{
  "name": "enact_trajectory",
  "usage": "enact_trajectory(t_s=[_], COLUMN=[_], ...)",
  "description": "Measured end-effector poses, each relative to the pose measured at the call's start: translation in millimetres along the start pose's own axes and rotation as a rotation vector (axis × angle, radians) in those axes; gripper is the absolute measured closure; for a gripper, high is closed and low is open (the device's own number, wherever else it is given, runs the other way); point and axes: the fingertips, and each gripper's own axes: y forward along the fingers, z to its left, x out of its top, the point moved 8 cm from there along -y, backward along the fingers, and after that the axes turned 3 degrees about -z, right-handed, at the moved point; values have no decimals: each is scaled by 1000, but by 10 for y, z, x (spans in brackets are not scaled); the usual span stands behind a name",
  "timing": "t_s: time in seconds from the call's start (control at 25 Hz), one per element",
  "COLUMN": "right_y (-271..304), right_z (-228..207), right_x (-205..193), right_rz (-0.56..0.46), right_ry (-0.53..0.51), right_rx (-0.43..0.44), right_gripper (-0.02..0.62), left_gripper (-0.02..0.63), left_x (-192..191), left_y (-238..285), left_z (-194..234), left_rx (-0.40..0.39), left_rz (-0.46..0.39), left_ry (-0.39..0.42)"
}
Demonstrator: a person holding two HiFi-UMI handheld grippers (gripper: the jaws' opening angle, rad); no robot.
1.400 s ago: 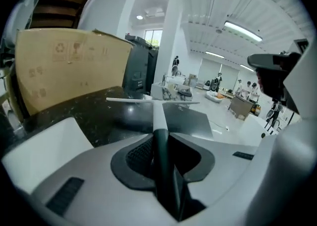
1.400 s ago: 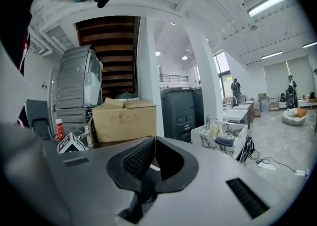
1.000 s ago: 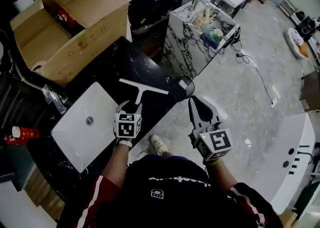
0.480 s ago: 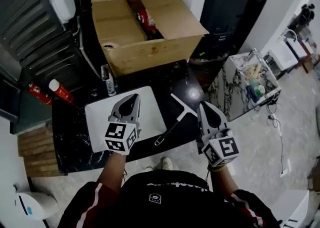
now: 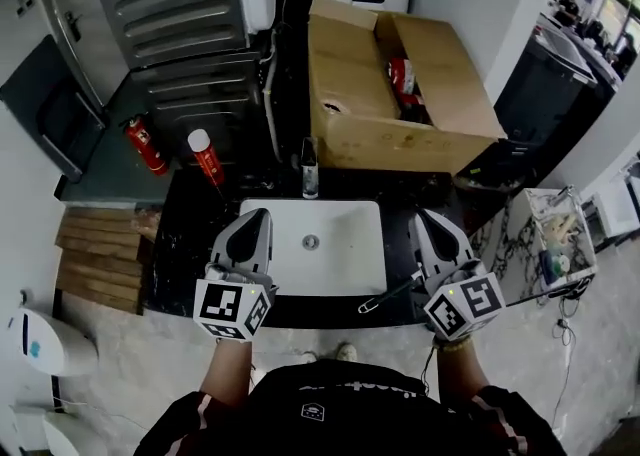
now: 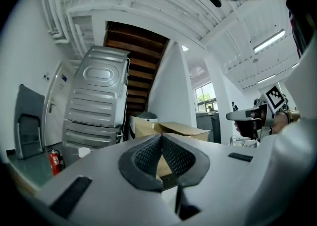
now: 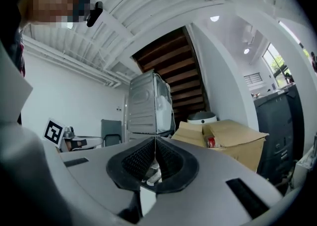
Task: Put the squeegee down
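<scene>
The squeegee (image 5: pixel 390 295) lies on the black counter (image 5: pixel 190 244) to the right of the white sink (image 5: pixel 350 219). Only its dark handle shows; the blade is hidden under my right gripper. My right gripper (image 5: pixel 428 216) hovers above it, apart from it, jaws shut and holding nothing. My left gripper (image 5: pixel 256 216) is raised over the sink's left edge, also shut and holding nothing. Both point level toward the back wall. The left gripper (image 6: pixel 161 136) and the right gripper (image 7: pixel 155 139) each show their own tips meeting.
A chrome faucet (image 5: pixel 310 169) stands behind the sink. An open cardboard box (image 5: pixel 380 104) sits at the back right, a grey appliance (image 5: pixel 180 4) at the back left. A red extinguisher (image 5: pixel 140 144) and a red can (image 5: pixel 205 159) lie to the left.
My left gripper let go of the squeegee handle, shut, and swung left over the sink. Both grippers rose, and the head view turned toward the back wall.
</scene>
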Motion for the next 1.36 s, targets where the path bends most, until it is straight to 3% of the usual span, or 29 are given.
enact_trajectory(t_s=[0.24,0.72,1.36], right_y=[85,-98,-151], right_z=[127,95,76], right_x=[-22,-56,-104], right_rz=[13,14,15], right_ry=[-29,-41,-29], right_rx=[-33,-84,-84], right_gripper=[557,557,557], left_gripper=[591,591,591], left_x=[87,128,164], left_y=[-161,17,54], left_z=[203,-23,-101], left_rx=[52,-30,-52], left_rz=[-42,-42,-34], left_ry=[-23,-27,-17])
